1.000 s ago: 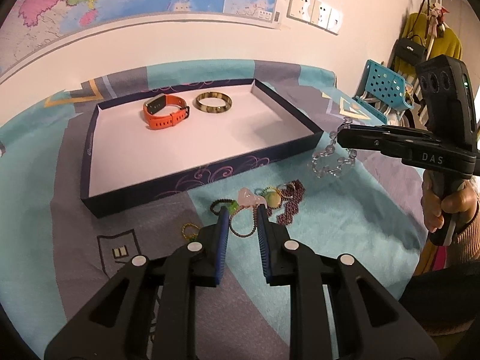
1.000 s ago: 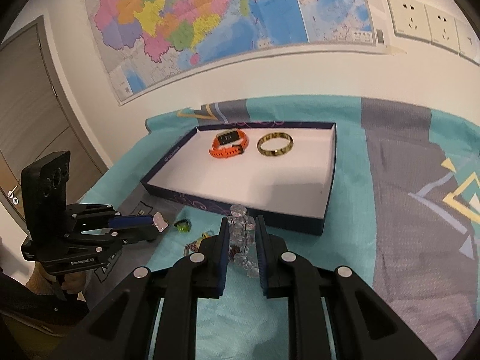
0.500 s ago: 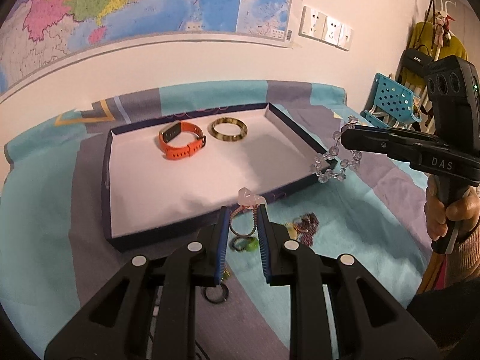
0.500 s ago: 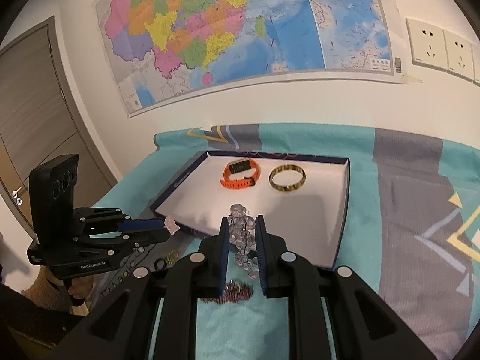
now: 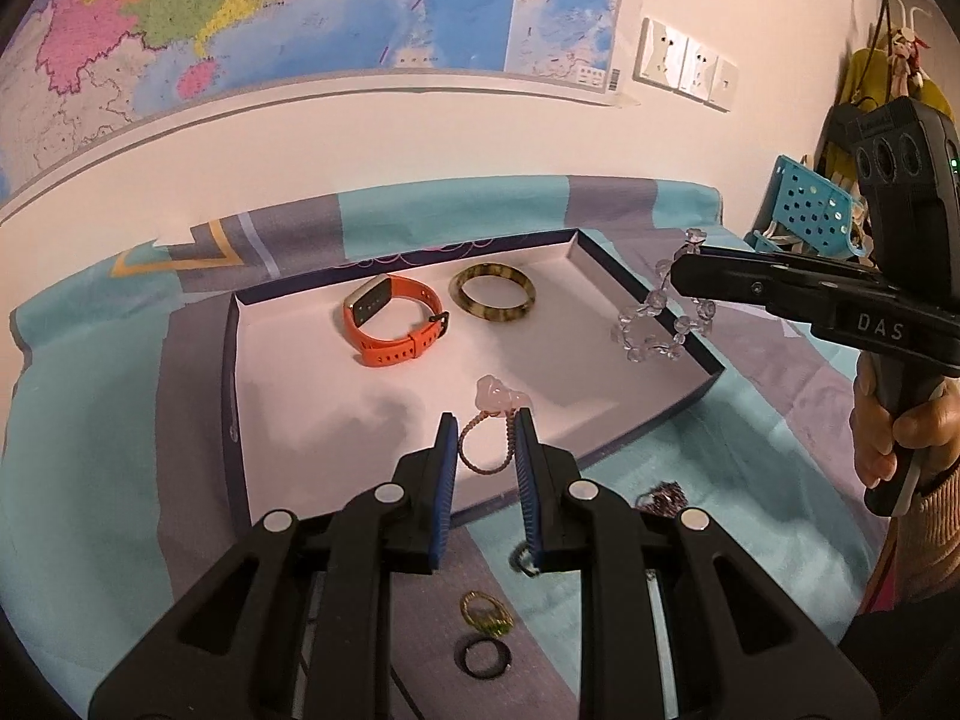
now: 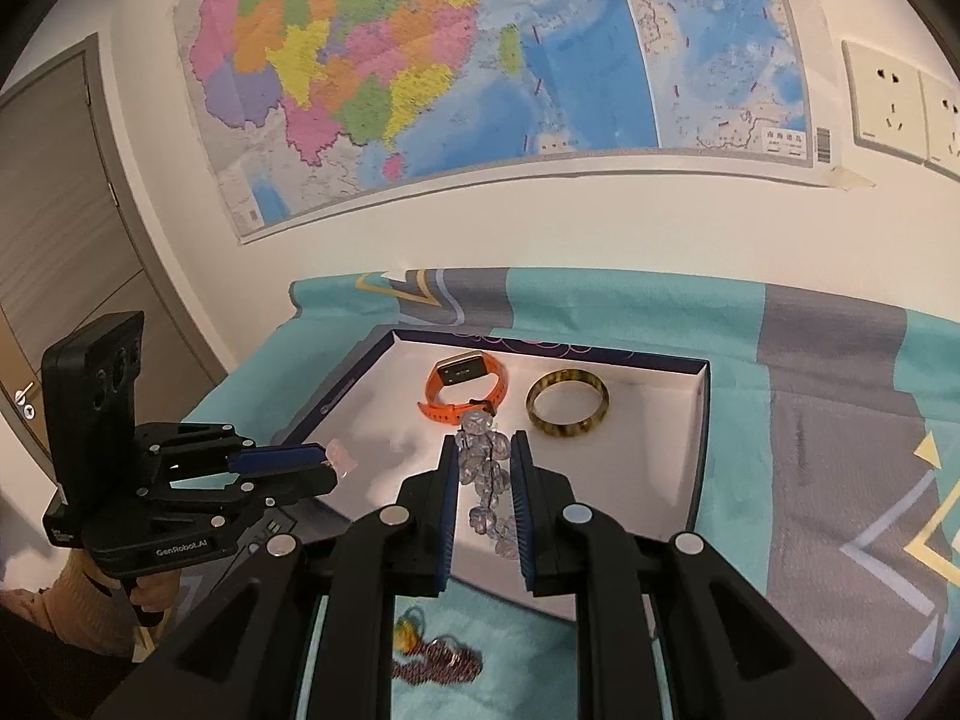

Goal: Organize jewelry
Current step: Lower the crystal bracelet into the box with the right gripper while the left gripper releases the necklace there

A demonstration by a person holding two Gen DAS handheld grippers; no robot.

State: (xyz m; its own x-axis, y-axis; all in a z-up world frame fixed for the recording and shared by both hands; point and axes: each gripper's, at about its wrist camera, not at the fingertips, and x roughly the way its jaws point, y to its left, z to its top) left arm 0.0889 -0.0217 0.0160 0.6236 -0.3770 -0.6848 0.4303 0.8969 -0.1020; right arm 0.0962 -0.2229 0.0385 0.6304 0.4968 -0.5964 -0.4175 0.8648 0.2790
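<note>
Warm, dim indoor light, soft shadows, sharp focus, with strong fisheye bending and dark corners.

- A patterned teal and grey cloth (image 5: 90, 420) covers the supporting surface.
- A shallow dark-walled tray (image 5: 711, 373) rests on it.
- A gold ring (image 5: 485, 612), a black ring (image 5: 485, 657) and dark red beads (image 6: 438, 663) lie on the cloth near the tray's front wall.
</note>
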